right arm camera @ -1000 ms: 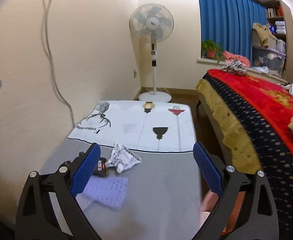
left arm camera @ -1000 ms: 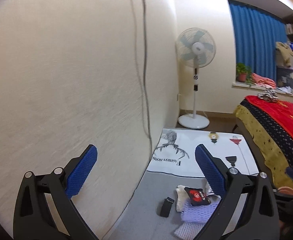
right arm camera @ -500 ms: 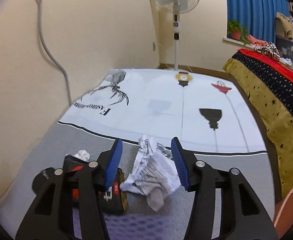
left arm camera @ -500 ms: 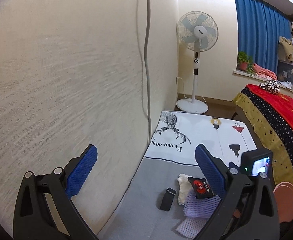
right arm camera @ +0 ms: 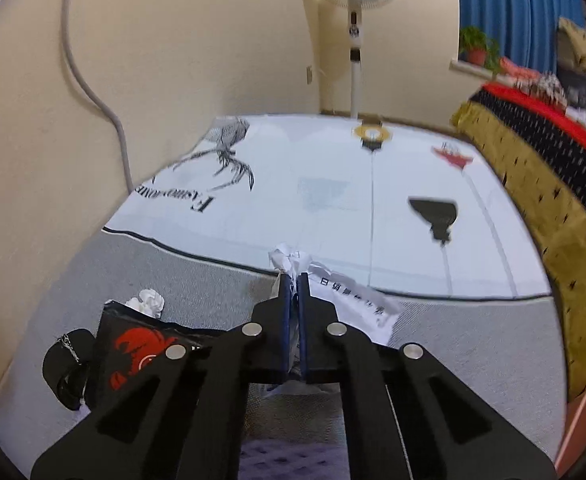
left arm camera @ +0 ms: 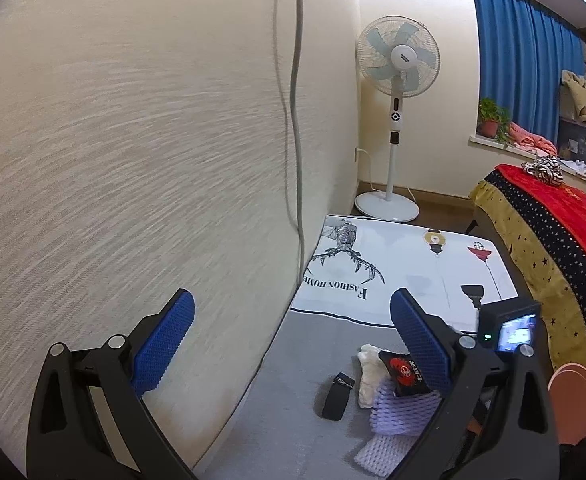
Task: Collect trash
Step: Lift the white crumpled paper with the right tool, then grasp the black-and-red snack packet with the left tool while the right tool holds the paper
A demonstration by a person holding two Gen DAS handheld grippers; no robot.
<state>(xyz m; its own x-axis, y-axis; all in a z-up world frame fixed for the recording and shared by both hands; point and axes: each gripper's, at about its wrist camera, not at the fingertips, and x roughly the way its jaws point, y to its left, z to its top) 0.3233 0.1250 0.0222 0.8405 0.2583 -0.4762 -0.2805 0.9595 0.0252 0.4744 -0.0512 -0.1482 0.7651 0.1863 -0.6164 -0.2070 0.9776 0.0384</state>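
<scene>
My right gripper point(right arm camera: 293, 280) is shut on a crumpled white printed paper point(right arm camera: 349, 300) on the grey carpet point(right arm camera: 473, 344). Left of it lie a black packet with a red crab logo point(right arm camera: 133, 352), a small white tissue wad point(right arm camera: 149, 300) and a black wrapper point(right arm camera: 67, 368). My left gripper point(left arm camera: 289, 324) is open and empty, held up beside the wall. Below it I see the black packet point(left arm camera: 403, 372), a white tissue point(left arm camera: 371, 376), a black wrapper point(left arm camera: 337, 396) and purple foam netting point(left arm camera: 397, 412). The right gripper's camera body point(left arm camera: 513, 328) shows at the right.
A cream wall point(left arm camera: 133, 160) with a hanging grey cable point(left arm camera: 297, 120) is close on the left. A white printed mat point(right arm camera: 333, 200) lies ahead, a standing fan point(left arm camera: 397, 64) behind it. A bed with a red and gold cover point(left arm camera: 553, 240) borders the right.
My right gripper moved down and forward onto the crumpled paper and closed on it. My left gripper turned slightly, staying open by the wall.
</scene>
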